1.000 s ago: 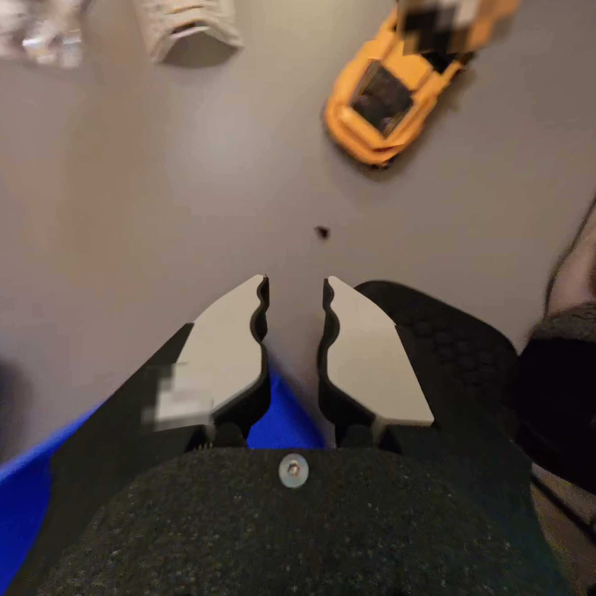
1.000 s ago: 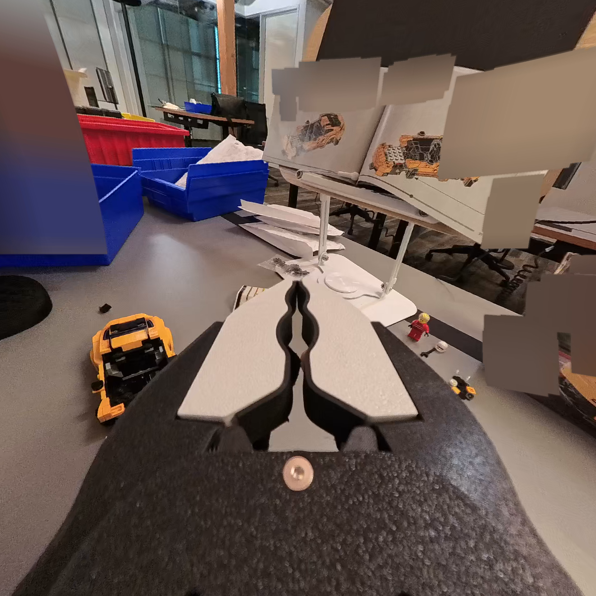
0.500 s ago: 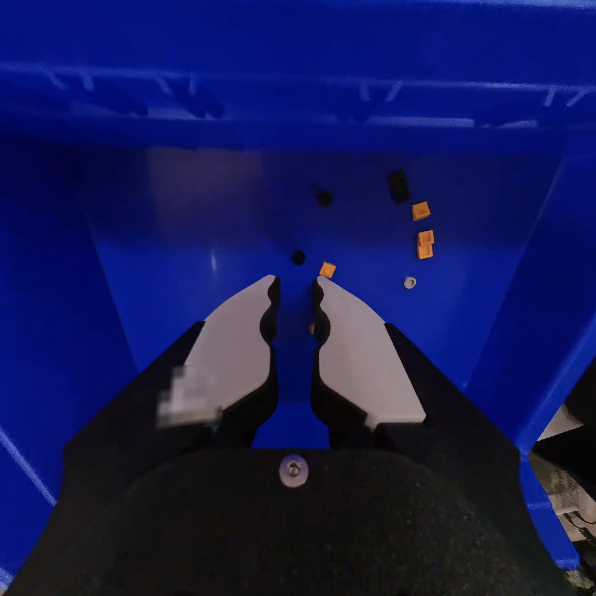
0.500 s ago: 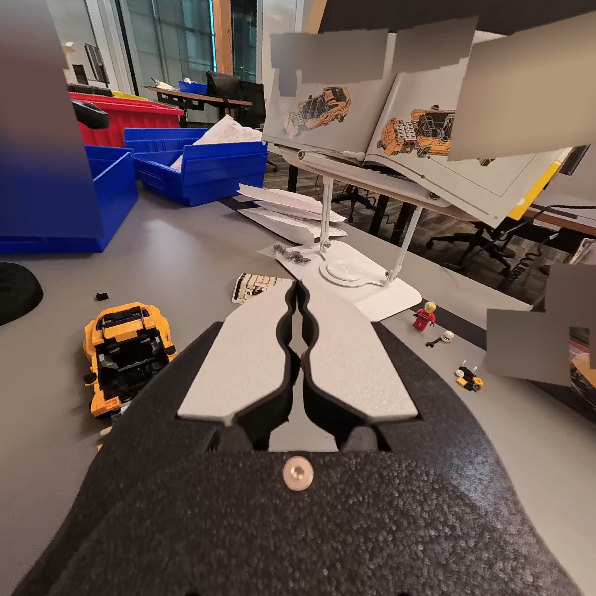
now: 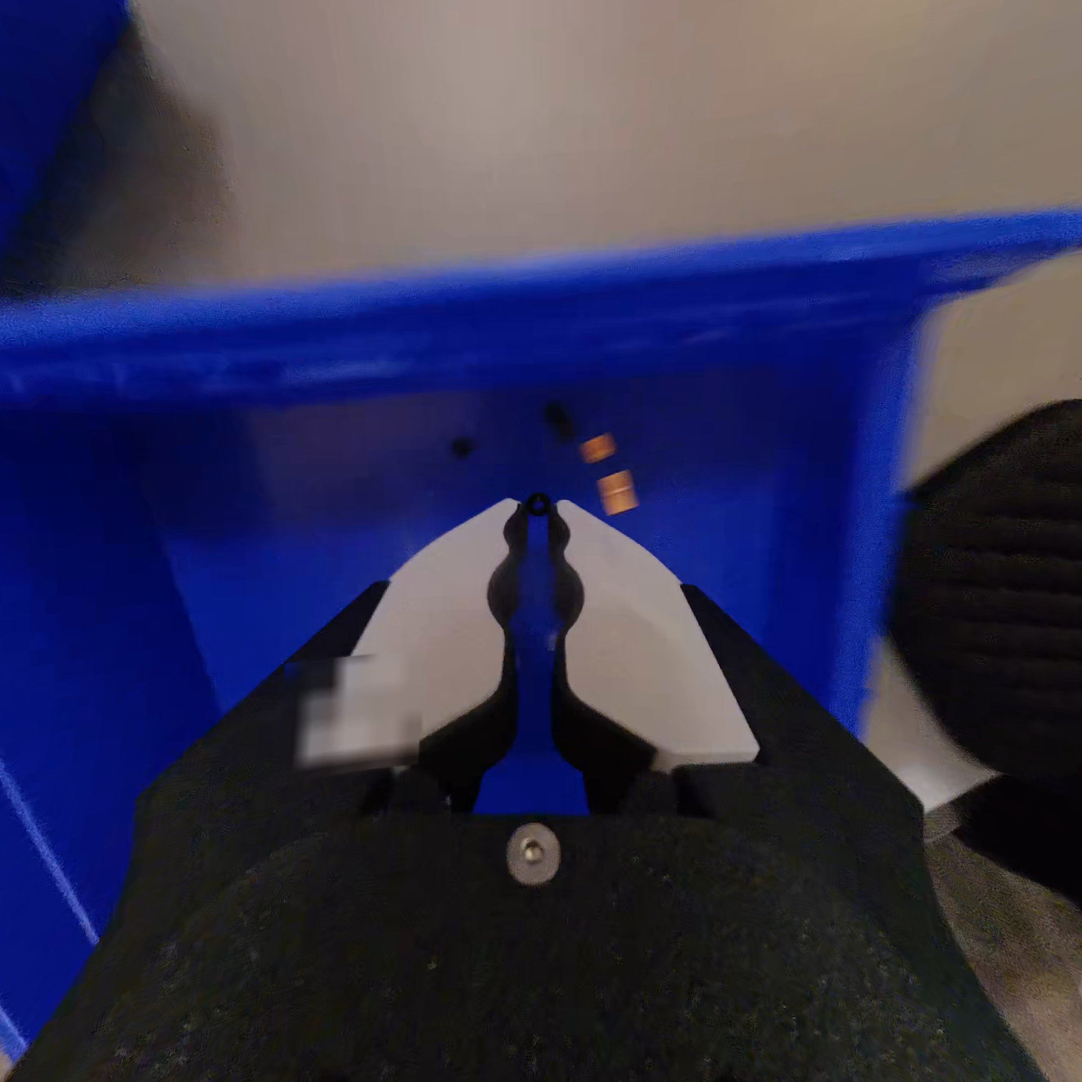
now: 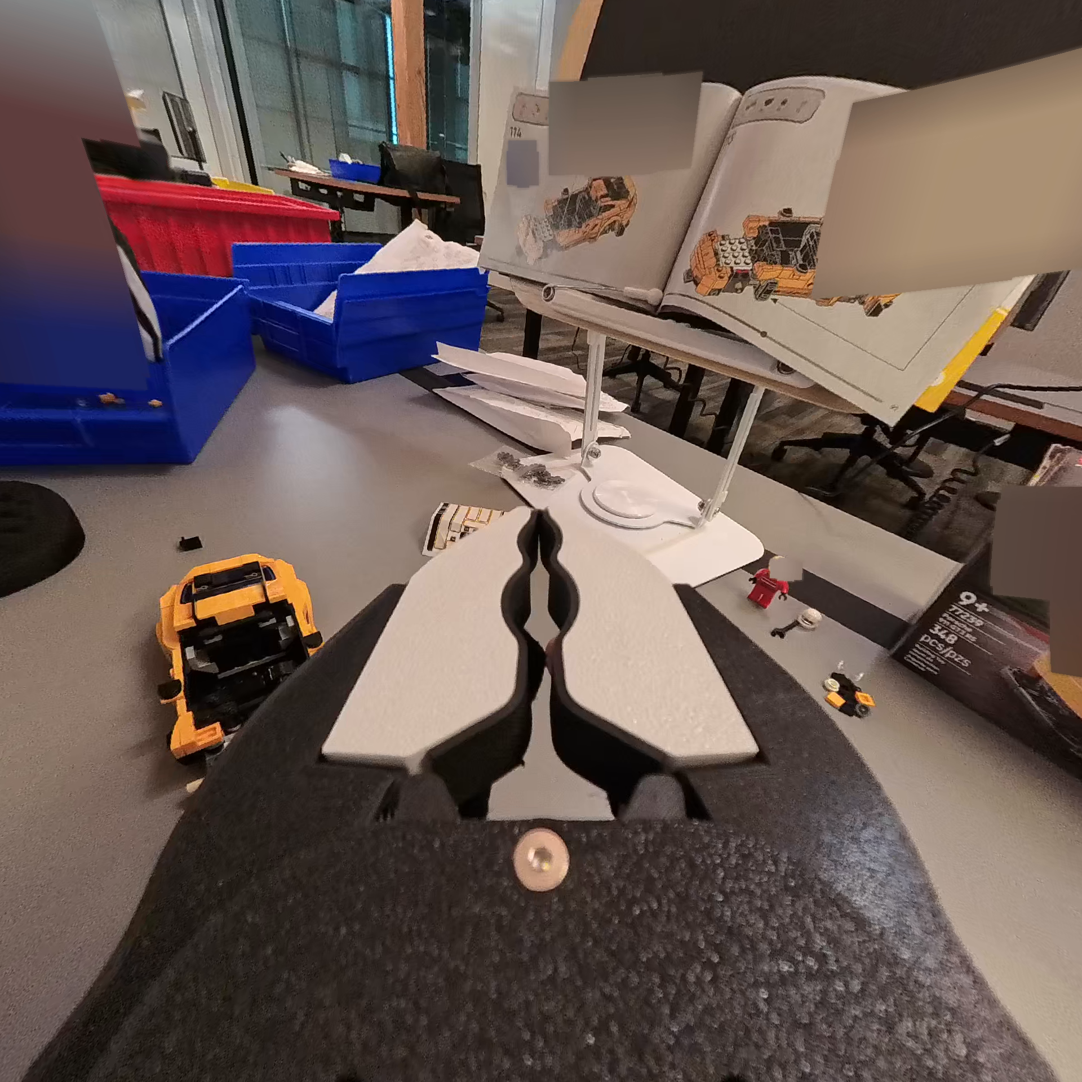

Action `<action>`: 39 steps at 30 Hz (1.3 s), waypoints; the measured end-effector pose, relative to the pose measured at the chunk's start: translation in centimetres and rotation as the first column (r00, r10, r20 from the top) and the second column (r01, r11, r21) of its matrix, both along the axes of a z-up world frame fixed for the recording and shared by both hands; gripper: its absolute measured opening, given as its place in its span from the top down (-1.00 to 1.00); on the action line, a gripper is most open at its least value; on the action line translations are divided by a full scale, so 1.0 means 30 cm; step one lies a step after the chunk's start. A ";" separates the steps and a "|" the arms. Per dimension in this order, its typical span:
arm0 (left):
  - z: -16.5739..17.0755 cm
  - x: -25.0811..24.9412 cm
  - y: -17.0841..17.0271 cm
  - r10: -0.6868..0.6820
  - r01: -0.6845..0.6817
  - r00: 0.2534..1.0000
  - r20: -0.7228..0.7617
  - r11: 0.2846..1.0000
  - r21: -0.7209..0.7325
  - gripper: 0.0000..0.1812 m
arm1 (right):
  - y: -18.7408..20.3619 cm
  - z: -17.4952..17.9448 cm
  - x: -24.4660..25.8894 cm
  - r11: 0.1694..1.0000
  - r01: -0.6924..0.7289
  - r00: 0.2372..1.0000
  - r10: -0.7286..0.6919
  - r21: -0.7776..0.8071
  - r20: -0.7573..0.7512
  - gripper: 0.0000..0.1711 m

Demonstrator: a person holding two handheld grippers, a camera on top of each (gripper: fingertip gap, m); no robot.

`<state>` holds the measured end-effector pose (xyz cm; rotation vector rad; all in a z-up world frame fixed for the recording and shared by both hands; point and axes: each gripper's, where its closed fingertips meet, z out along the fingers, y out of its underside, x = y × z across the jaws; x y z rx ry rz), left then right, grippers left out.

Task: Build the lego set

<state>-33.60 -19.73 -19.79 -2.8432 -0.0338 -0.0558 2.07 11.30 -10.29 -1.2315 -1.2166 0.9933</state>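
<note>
My left view is motion-blurred: the orange pieces in the blue bin smear. My right gripper's body hides the yellow car's near end.

Glass walls, wooden post, distant desk.

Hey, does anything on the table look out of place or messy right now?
A few bits lie loose. A small black piece sits alone on the grey table beyond the orange car, whose top is open and unfinished. Near the box, an orange and black cluster and a red figure are scattered. Nothing looks broken.
</note>
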 end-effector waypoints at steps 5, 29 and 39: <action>0.132 0.525 0.197 -0.398 0.395 0.917 -0.005 0.907 0.145 0.93 | -0.002 -0.012 -0.004 1.000 -0.009 1.000 0.010 -0.019 0.006 1.00; -0.112 1.156 0.367 -0.807 0.801 0.591 0.012 0.588 0.111 0.64 | -0.286 -0.277 -0.009 0.915 -0.396 0.833 0.323 0.075 0.449 0.59; -0.147 1.152 0.297 -0.781 0.753 0.612 0.127 0.624 0.210 0.55 | -0.405 -0.417 -0.065 0.883 -0.466 0.658 0.386 -0.053 0.646 -0.01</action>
